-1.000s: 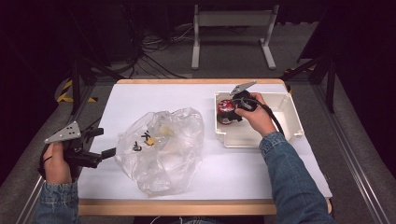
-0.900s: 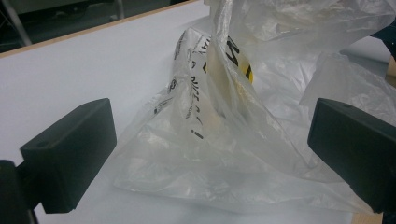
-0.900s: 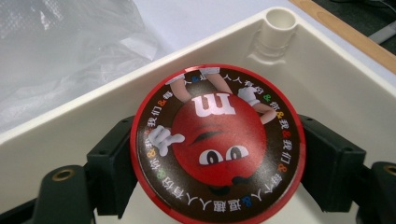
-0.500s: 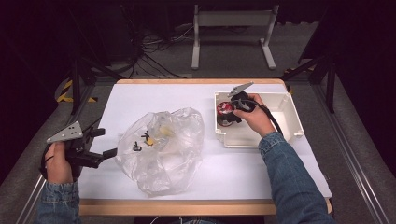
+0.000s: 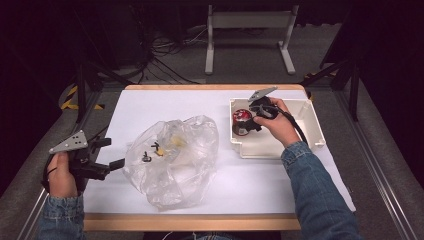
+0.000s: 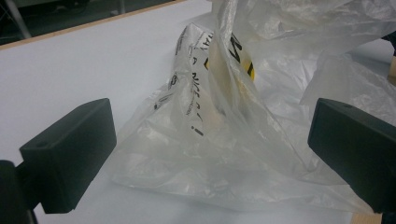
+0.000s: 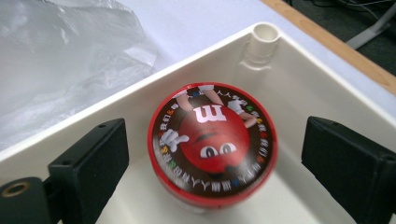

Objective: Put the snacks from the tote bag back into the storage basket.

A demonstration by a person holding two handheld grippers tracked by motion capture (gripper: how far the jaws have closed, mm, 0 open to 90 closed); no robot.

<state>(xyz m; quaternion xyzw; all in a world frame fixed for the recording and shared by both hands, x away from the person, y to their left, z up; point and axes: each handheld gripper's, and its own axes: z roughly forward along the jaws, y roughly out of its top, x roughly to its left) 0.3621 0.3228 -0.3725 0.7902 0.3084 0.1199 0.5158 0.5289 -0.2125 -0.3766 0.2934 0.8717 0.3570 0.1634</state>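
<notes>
Right gripper (image 5: 246, 121) angled down into tray (image 5: 310, 131), jaws just opened, gap beside tin (image 7: 212, 142). Left gripper (image 5: 107, 156) level, open, facing bag (image 5: 172, 155).

Left hand (image 5: 62, 172): rests at the table's left edge, forearm in from below.
Left gripper (image 6: 210, 149): level, jaws wide apart.
Right gripper (image 7: 215, 158): tilted down, jaws have just been opening, pads clear on both sides.
</notes>
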